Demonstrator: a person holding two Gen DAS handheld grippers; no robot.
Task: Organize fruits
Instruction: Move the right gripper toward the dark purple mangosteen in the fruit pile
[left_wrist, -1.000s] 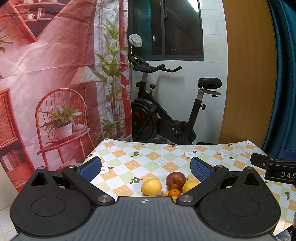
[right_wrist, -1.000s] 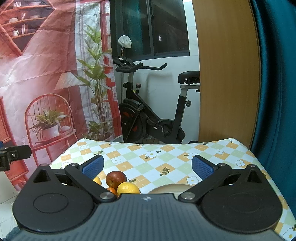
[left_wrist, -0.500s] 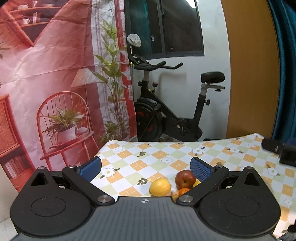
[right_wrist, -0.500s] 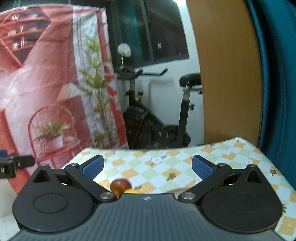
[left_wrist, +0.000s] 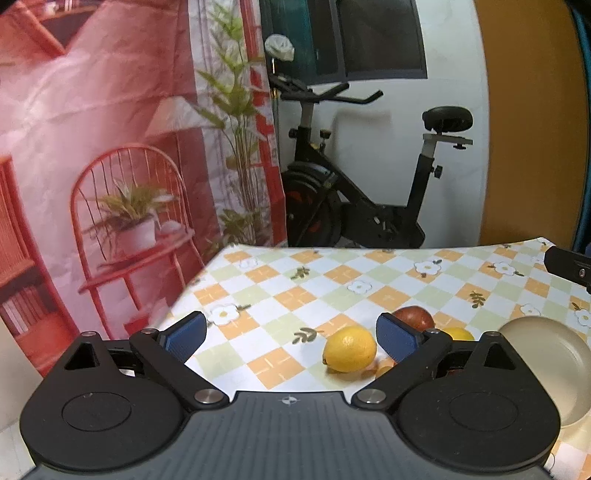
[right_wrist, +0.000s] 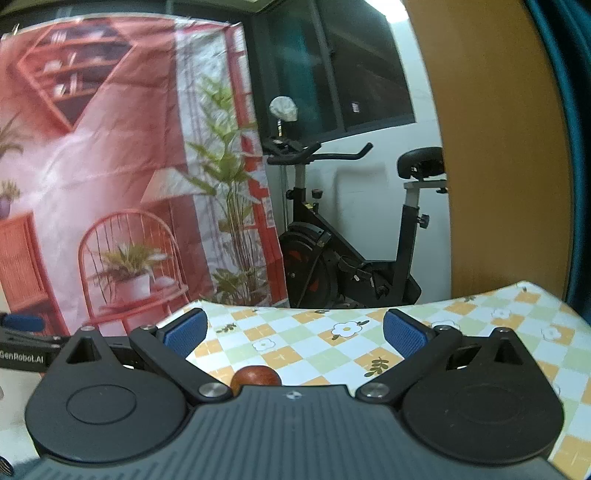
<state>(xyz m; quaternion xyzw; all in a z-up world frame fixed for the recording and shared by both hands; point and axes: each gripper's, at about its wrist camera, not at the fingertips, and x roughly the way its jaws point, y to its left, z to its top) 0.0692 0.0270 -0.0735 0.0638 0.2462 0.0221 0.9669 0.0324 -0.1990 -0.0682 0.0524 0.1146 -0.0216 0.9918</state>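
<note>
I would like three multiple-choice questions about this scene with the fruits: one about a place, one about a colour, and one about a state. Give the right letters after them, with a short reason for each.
1. In the left wrist view, where does the lemon lie compared with the plate?
A. to the left of it
B. on top of it
C. to the right of it

2. What colour are the pads on the left gripper?
A. red
B. blue
C. white

3. What state is the right gripper in?
A. shut on an apple
B. shut on nothing
C. open and holding nothing

Answers:
1 A: the lemon rests on the checked tablecloth, and the beige plate is near the right edge of the view.
2 B: both pads are dark blue.
3 C: its jaws stand wide apart, and the red apple lies low between them, untouched.
</note>
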